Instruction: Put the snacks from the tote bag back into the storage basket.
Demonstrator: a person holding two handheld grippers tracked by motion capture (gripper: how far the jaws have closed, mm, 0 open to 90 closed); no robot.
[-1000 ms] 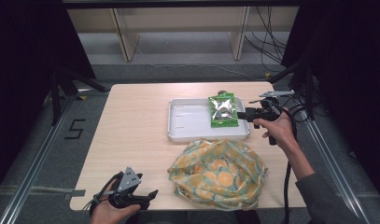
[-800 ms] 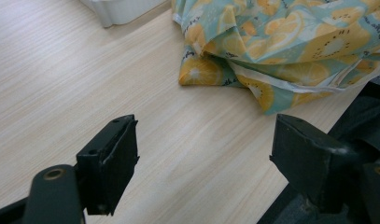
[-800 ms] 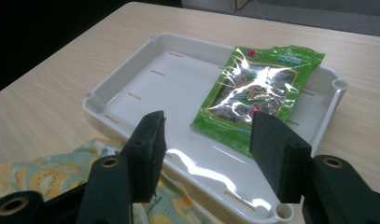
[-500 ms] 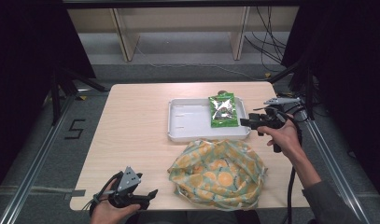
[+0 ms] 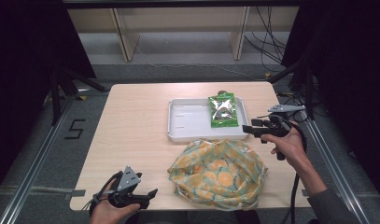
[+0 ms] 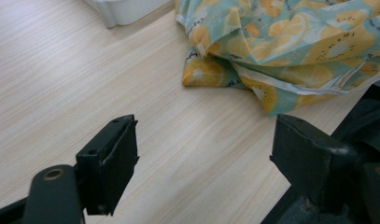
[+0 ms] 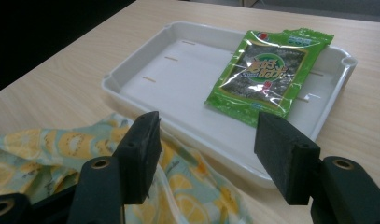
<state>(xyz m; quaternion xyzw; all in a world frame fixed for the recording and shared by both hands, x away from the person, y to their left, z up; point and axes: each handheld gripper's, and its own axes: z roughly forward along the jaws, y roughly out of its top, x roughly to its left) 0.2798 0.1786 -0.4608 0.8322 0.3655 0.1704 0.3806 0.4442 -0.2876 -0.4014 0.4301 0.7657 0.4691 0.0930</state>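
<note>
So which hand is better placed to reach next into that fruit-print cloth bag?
Probably the right. The right gripper hangs open beside the white plastic tray, just above the yellow-green fruit-print cloth bag; the left gripper waits open at the table's near edge.

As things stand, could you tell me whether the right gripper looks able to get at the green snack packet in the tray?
Probably yes. The right gripper hangs open just beside the white tray, and the green snack packet lies flat on top with nothing over it; the fruit-print cloth sits nearer, off that path.
</note>
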